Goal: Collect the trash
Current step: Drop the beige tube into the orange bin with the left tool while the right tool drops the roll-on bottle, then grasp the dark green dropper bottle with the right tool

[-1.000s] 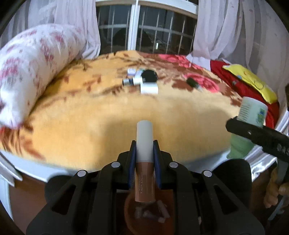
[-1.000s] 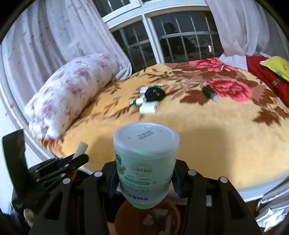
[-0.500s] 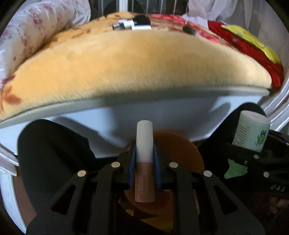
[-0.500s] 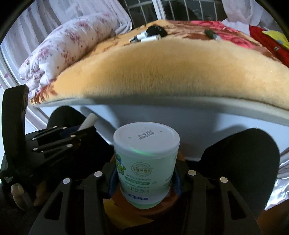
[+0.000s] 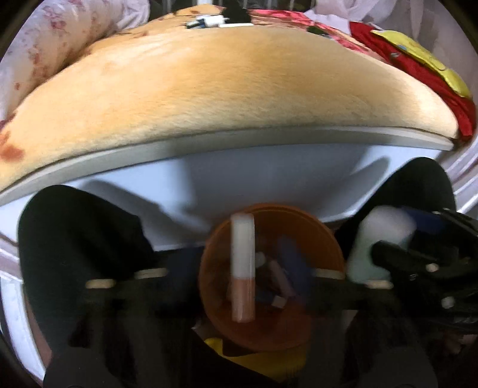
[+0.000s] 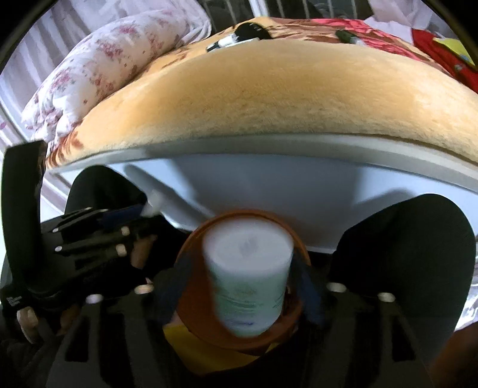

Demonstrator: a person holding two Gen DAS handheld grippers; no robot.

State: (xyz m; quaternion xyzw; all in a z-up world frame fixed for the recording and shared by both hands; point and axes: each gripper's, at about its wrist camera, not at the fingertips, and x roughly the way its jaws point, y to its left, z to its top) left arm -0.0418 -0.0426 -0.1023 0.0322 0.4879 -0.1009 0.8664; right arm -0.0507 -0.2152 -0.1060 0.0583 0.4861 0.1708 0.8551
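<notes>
Motion blur smears the slim tube (image 5: 242, 268) at lower centre of the left wrist view, and the left gripper (image 5: 242, 280) fingers around it dissolve into dark streaks, so their grip is unreadable. In the right wrist view the blurred green-labelled bottle (image 6: 249, 277) hides most of the orange bin (image 6: 206, 238), its label illegible. Small items (image 5: 218, 21) at the top edge are too tiny to identify.

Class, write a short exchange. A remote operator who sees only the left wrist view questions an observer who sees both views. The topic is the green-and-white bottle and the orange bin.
Operator: In my view the bottle looks beside the orange bin. Is it over the bin?
Observer: Yes. In the right wrist view the bottle is squarely over the bin's mouth.
Operator: Is the right gripper clamped on it?
Observer: No. Its fingers stand apart from the bottle on both sides, though motion blur softens the edges.
</notes>
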